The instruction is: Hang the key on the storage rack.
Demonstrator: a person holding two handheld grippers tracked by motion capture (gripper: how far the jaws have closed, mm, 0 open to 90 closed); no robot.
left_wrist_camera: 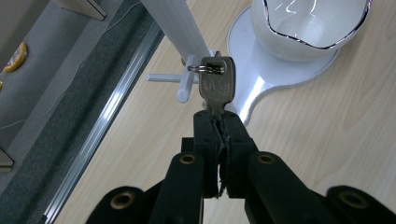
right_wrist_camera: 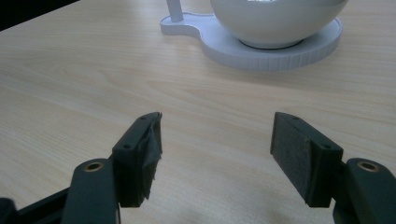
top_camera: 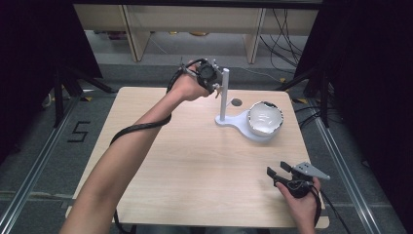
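Observation:
A silver key [left_wrist_camera: 216, 87] with a small ring at its head stands pinched by its blade in my left gripper [left_wrist_camera: 218, 122], which is shut on it. The ring sits right at a white peg [left_wrist_camera: 187, 84] that sticks out of the white stand's post [left_wrist_camera: 175, 24]. In the high view my left gripper [top_camera: 213, 82] is raised beside the top of that post [top_camera: 224, 95]. A white bowl [top_camera: 264, 117] rests on the stand's round base [top_camera: 241, 122]. My right gripper [top_camera: 279, 170] hovers open near the table's front right, nothing between its pads [right_wrist_camera: 147, 144].
The light wooden table [top_camera: 195, 161] carries the stand and bowl at its back right. A small dark round hole [top_camera: 236, 102] lies behind the stand. Beyond the far table edge are a metal floor rail [left_wrist_camera: 107, 121], grey floor and shelving legs.

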